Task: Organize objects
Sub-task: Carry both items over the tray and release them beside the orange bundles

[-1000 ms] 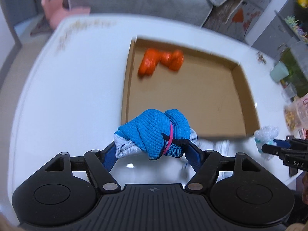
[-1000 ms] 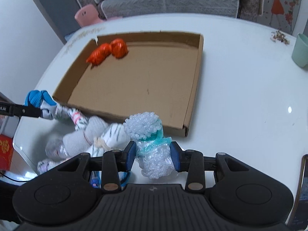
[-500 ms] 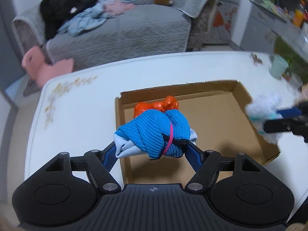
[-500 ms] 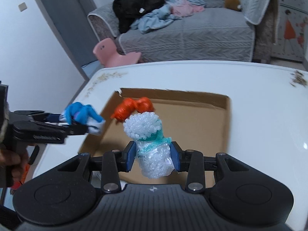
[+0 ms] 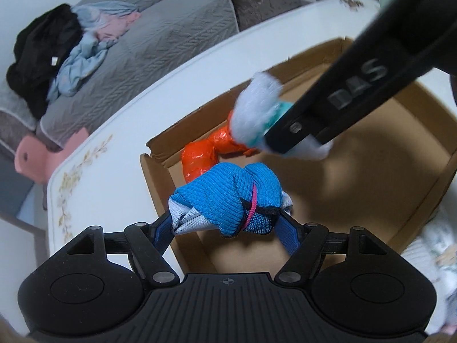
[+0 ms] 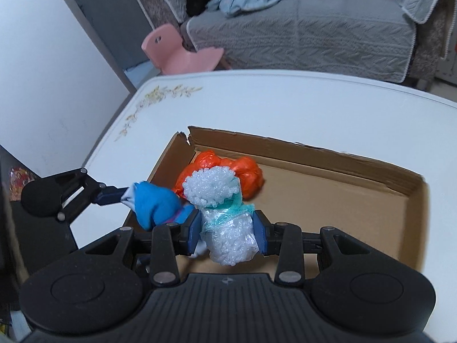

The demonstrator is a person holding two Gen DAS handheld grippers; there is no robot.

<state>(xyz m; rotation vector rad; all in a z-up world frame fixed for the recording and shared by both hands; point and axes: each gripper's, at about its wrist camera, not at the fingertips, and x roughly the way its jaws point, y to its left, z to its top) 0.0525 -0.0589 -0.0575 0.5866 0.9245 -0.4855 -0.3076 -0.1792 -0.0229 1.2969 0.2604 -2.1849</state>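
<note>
Left gripper [image 5: 228, 223] clamped on a blue knitted sock bundle [image 5: 228, 197]; right gripper [image 6: 227, 233] clamped on a white bubble-wrap bundle [image 6: 225, 220] tied with teal film. Both bundles hang over the near left corner of a shallow cardboard box [image 6: 357, 200], just in front of an orange plastic bundle [image 6: 245, 171] lying inside. The box rests on a white table [image 6: 285, 103].

White table [image 6: 285, 100] with floral print at its far-left corner carries 1 open cardboard tray [image 6: 328, 154], directly ahead of both grippers.
</note>
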